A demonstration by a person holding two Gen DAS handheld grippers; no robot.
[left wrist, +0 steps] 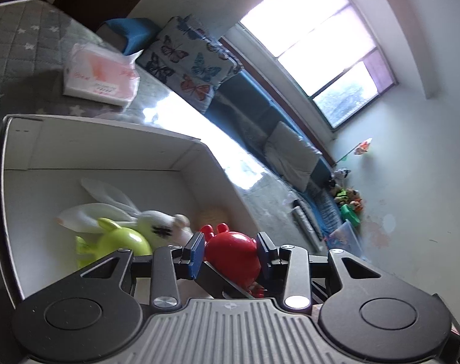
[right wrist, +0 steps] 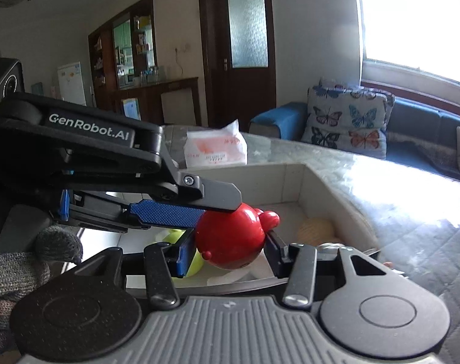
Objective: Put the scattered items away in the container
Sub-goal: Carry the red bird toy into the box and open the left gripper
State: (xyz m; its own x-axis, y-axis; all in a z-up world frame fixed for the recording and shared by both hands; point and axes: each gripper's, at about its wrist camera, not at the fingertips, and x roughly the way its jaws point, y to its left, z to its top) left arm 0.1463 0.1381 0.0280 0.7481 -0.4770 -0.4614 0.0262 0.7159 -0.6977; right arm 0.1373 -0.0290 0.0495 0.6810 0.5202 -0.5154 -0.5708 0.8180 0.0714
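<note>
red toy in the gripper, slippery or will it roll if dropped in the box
The red toy looks glossy and hard, so probably a bit slippery against the left gripper pads. Its rounded body would likely roll or wobble on the white box floor until the plush bunny stops it.

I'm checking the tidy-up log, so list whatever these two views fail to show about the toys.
- Orange round item, right wrist view: lower part hidden by the right gripper; what it is stays unclear.
- Green toy, left wrist view: lower part covered by the left gripper.
- Red toy: whether the right gripper's fingers touch it cannot be told.
- Tissue pack: print too small to read.
</note>
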